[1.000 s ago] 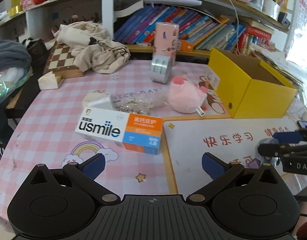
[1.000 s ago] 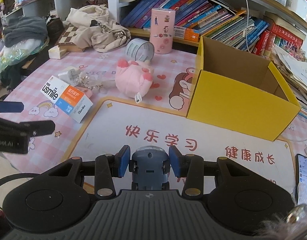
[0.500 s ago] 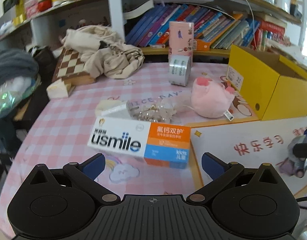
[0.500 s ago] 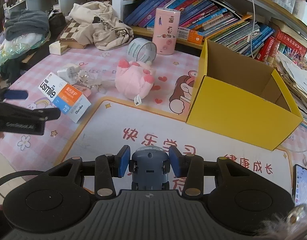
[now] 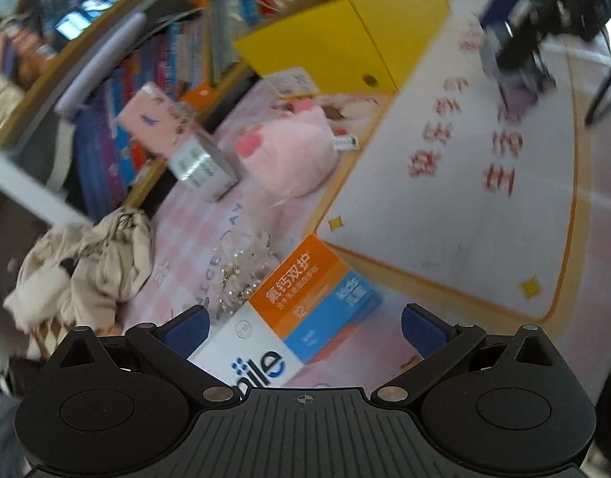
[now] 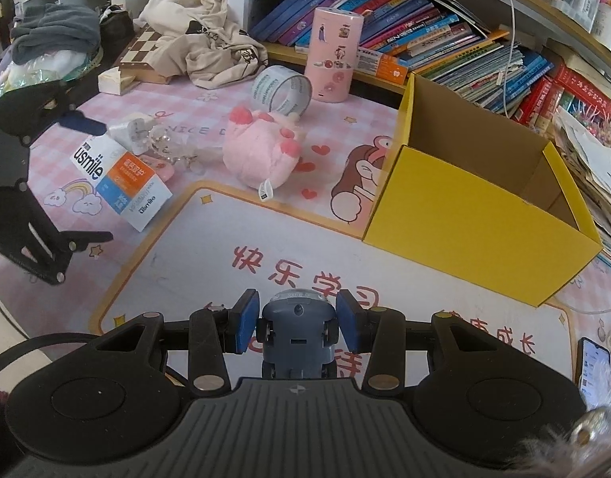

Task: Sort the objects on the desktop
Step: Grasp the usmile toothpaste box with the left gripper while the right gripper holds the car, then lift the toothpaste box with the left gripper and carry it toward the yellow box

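We are holding a small grey toy car [image 6: 297, 330] clamped in our right gripper [image 6: 297, 320] above the desk mat, and our left gripper [image 5: 304, 328], spread wide, is straddling the "usmile" toothpaste box [image 5: 289, 318]. The yellow box [image 6: 480, 203] is looking empty, so nearly everything remains unsorted.

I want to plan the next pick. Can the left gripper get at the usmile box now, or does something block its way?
Probably yes. The left gripper is open, and the usmile box already lies between its fingers, with nothing on top of it. The bead trinket touches the box's far side and might be nudged.
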Motion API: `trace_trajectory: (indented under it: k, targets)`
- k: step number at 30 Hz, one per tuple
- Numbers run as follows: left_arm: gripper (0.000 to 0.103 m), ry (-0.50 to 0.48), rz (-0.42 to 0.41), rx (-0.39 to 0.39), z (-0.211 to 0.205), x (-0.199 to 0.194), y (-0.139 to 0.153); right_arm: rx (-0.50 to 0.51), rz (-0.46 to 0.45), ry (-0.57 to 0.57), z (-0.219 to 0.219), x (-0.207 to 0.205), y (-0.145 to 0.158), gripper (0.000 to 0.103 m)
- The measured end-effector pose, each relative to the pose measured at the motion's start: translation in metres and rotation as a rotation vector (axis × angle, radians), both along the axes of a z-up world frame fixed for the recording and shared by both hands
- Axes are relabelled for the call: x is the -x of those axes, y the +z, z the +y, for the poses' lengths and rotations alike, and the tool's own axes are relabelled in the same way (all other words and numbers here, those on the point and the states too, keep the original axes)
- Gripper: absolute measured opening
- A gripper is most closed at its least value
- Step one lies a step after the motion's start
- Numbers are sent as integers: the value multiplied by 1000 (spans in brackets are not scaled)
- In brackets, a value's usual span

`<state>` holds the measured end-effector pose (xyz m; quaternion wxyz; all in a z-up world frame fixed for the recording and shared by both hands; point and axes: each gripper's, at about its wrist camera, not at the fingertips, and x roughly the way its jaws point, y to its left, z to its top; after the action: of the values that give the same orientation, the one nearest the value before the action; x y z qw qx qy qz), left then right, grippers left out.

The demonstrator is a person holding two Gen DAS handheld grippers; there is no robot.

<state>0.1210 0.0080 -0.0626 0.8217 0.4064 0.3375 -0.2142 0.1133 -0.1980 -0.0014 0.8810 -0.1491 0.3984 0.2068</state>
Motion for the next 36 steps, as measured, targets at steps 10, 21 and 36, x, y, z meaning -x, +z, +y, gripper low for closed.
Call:
trace_trajectory:
  k: [10,21,36]
  targets:
    - [94,34,96,19,10,-35,-10,-2,11,-35,-11,2,-2,40]
    - [60,152,231,198,-14,-16,5,-15,11,-47,-19,3,-2,40]
    - [57,259,323,352,-46,3,-1,-29,40,7,-18,0,-8,40]
